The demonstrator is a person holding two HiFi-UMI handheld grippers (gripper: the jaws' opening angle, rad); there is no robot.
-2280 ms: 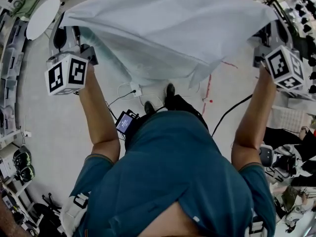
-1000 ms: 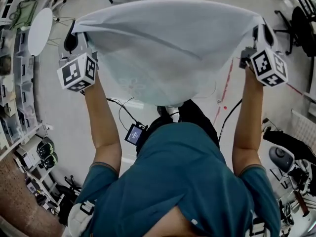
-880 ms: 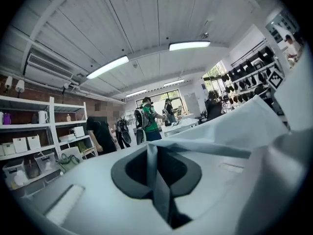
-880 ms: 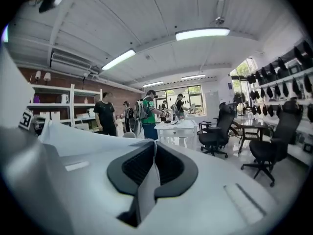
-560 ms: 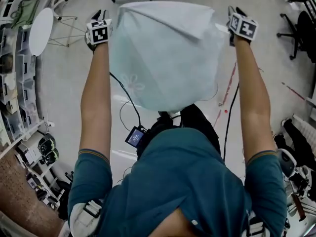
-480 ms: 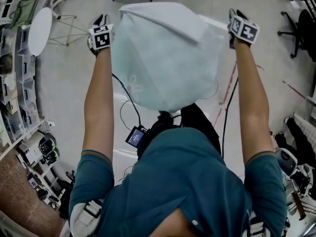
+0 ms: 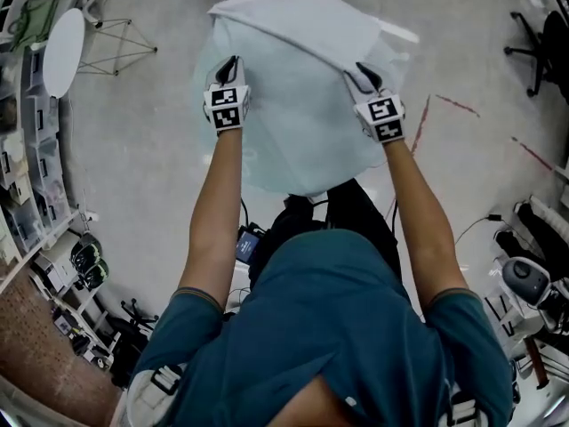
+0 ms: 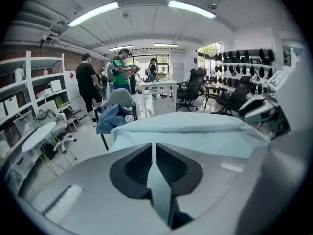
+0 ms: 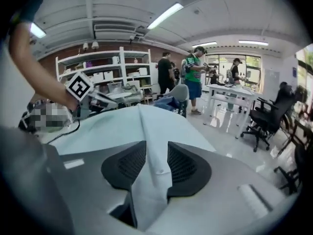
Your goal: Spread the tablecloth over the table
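We find the left gripper [image 7: 232, 68] and right gripper [image 7: 365, 71] each clamped on a fold of the tablecloth [image 7: 298, 123], set apart to tension its near edge, the sheet apparently draped over a hidden bench.

1. This is a shared lab or workshop room, lit by long strip lights [image 8: 93, 13] on a plain panelled ceiling.
2. Open white shelves [image 9: 105, 65] loaded with boxes stand along a brick wall [image 7: 36, 345].
3. White desks [image 9: 230, 94] and black swivel chairs [image 9: 266, 116] fill the far side, where several people [image 9: 193, 75] stand.
4. Cables [image 7: 471, 227] trail over the pale hard floor [image 7: 133, 149], which carries red tape marks [image 7: 420, 112].
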